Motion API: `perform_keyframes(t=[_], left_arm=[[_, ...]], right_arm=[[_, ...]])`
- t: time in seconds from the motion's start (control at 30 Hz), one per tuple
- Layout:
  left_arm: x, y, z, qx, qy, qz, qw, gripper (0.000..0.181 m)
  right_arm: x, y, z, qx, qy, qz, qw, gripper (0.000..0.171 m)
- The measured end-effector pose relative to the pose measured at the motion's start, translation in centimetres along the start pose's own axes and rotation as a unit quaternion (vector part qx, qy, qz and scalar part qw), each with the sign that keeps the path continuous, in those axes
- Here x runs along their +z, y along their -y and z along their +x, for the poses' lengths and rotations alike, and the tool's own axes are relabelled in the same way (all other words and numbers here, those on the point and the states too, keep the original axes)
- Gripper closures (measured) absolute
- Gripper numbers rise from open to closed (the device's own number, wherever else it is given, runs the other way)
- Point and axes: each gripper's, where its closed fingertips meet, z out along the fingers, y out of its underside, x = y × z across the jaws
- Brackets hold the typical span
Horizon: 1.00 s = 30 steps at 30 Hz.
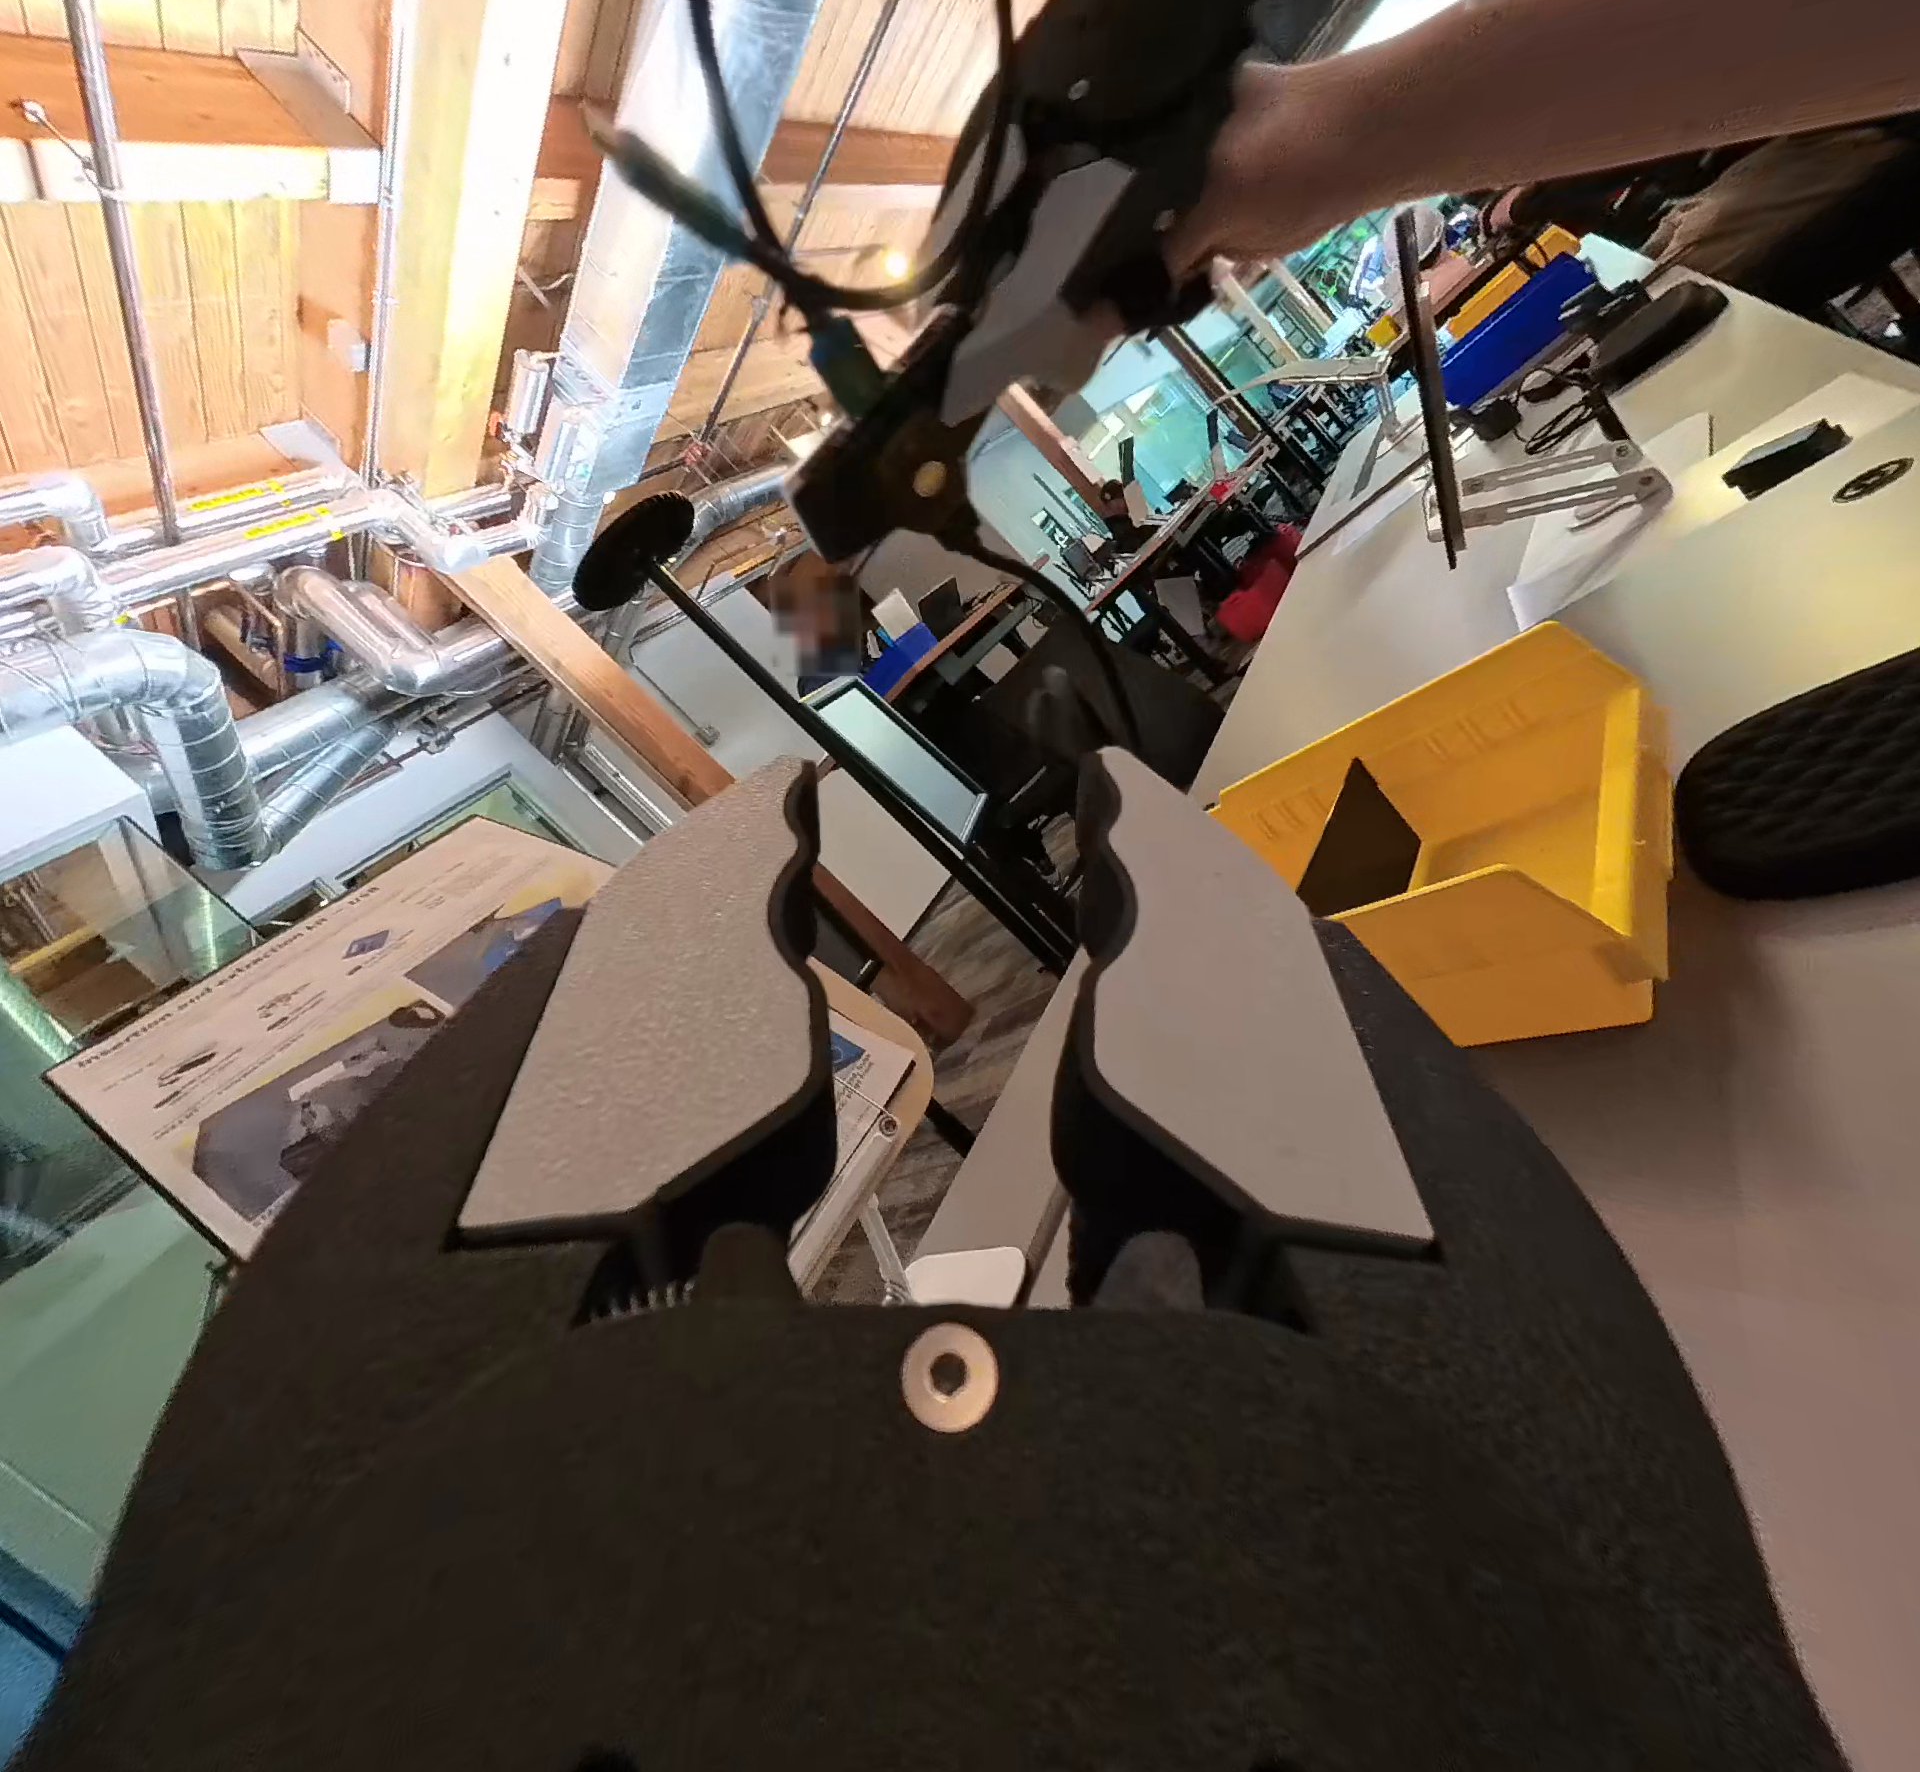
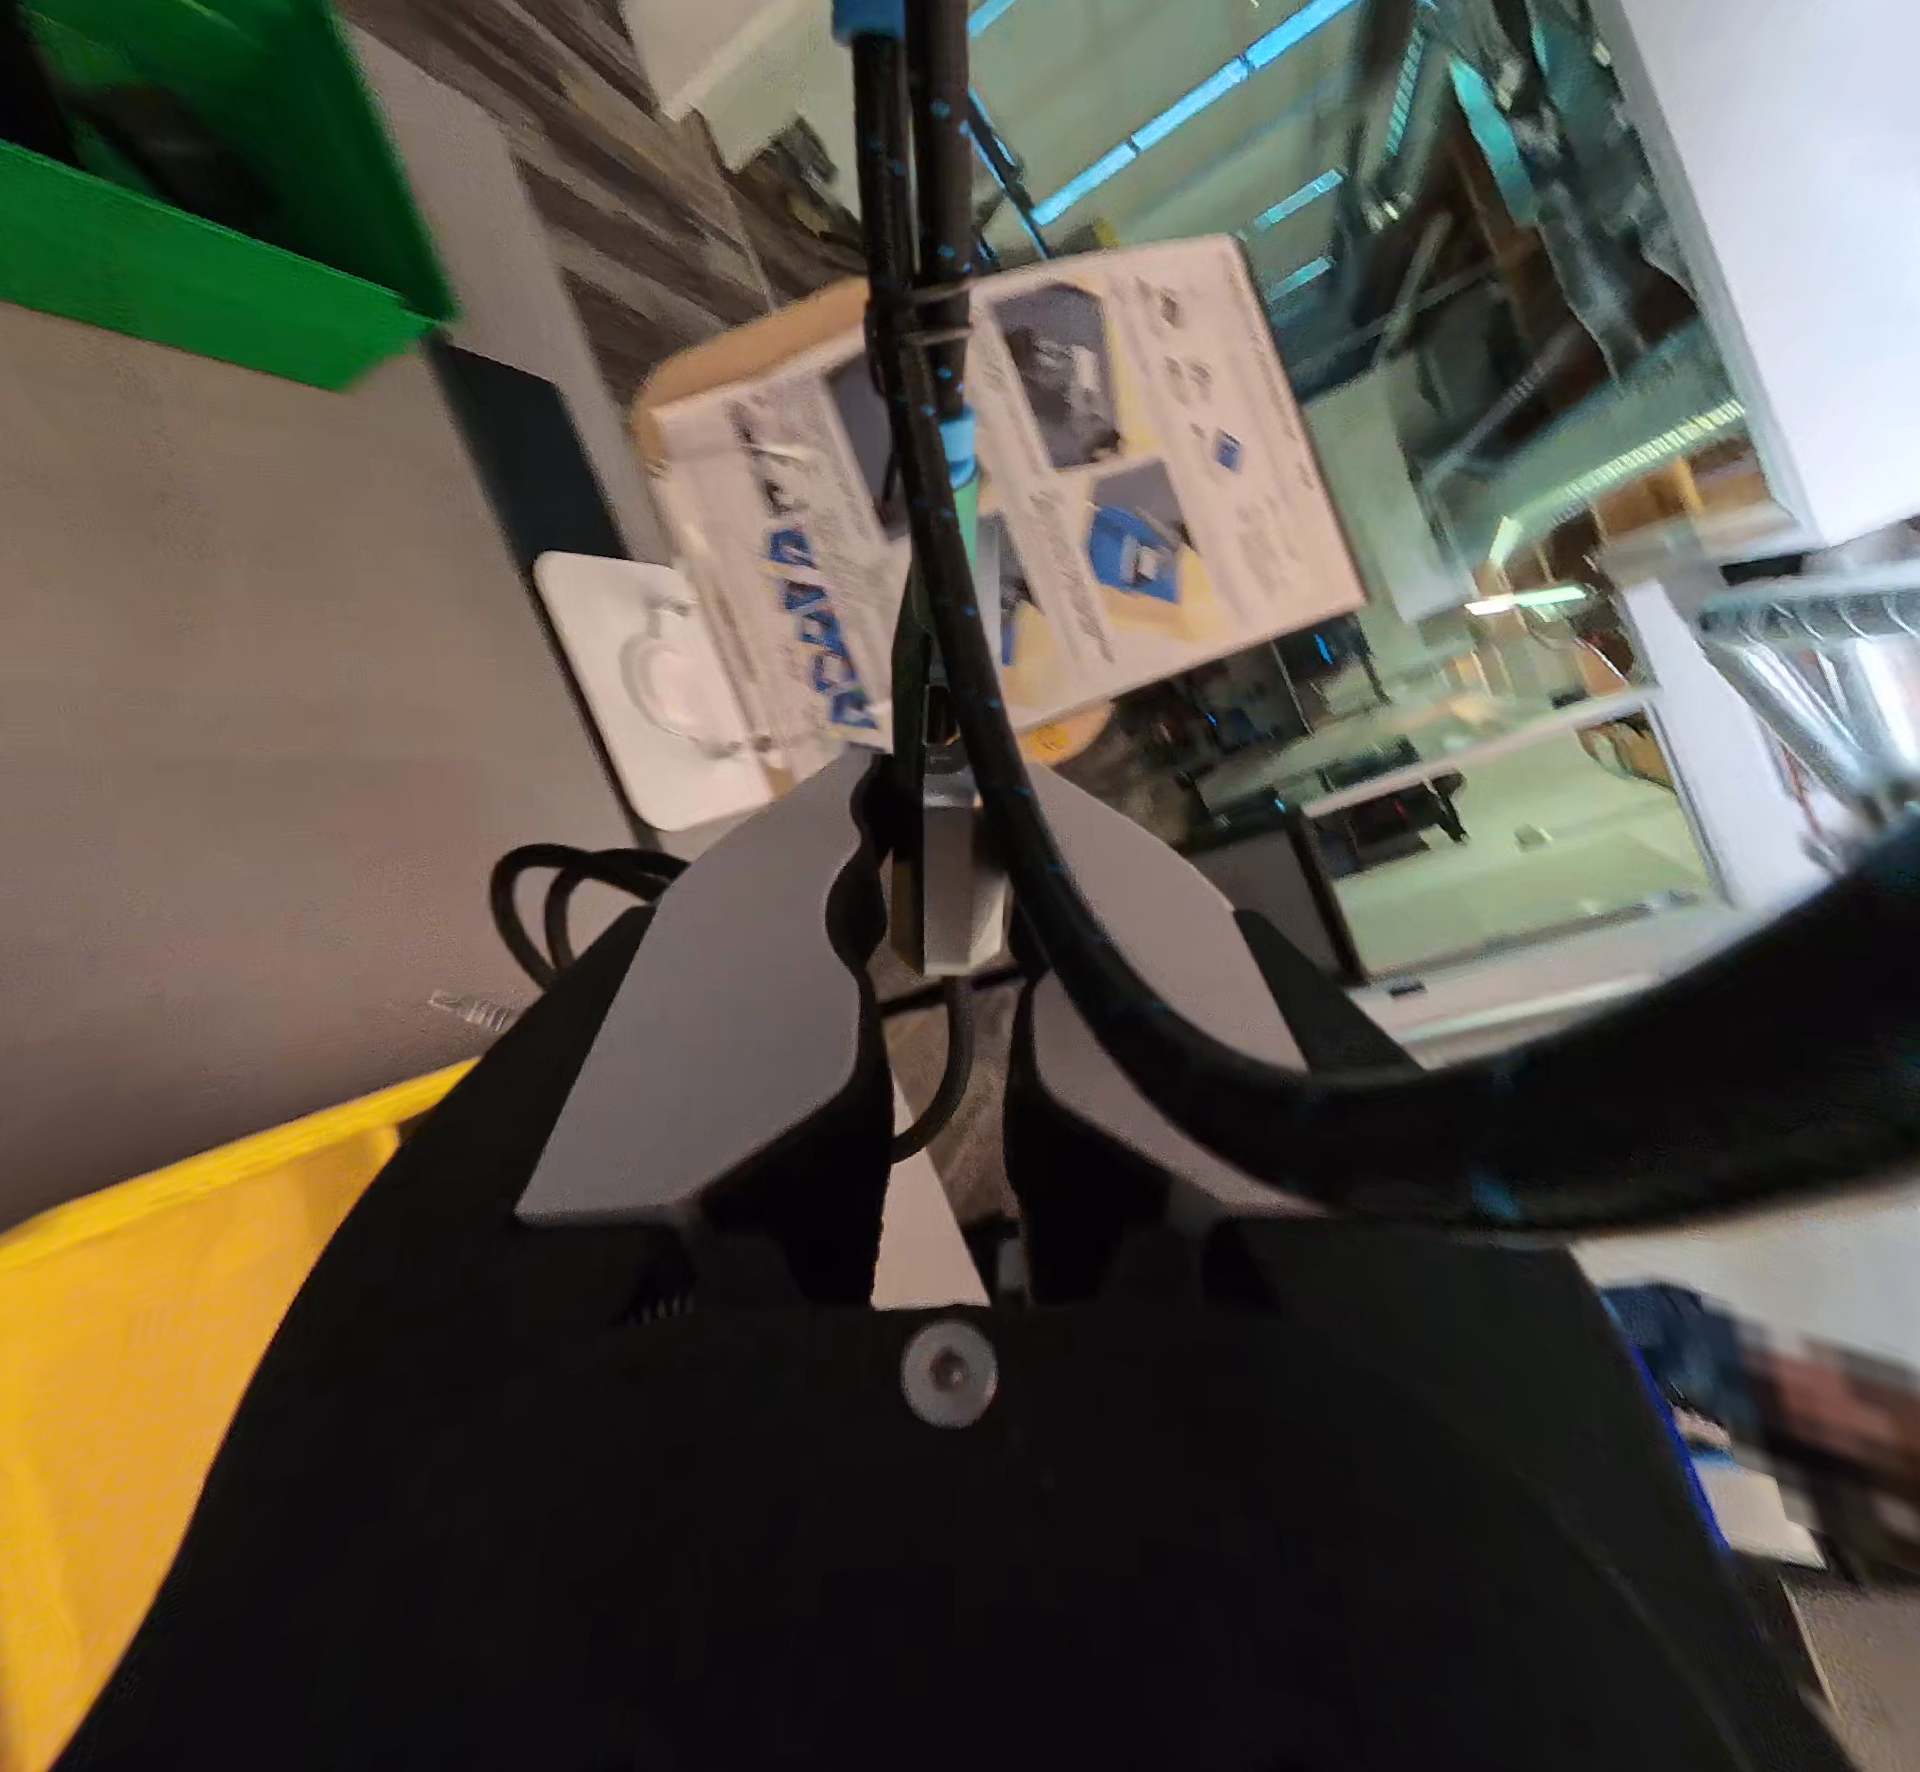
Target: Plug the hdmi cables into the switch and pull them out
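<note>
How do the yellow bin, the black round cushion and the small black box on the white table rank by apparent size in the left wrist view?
1. yellow bin
2. black round cushion, partly cut off by the frame
3. small black box, though it sits farthest away, so true size is unsure

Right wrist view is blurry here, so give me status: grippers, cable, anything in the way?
Left gripper open, empty. Right gripper shut on grey metal HDMI plug. Black braided cable loops across its fingers.

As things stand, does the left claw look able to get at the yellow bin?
Probably yes: the left claw is open and empty, and the yellow bin sits just to its right on the table with nothing visible between them.
</note>
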Motion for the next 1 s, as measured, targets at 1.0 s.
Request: perform_keyframes(t=[1.0], left_arm=[[0.6,-2.7,-1.9,0.008,0.032,-0.098,0.995,0.136]], right_arm=[[11.1,-29.4,-14.7,0.207,0.117,-0.408,0.881,0.147]])
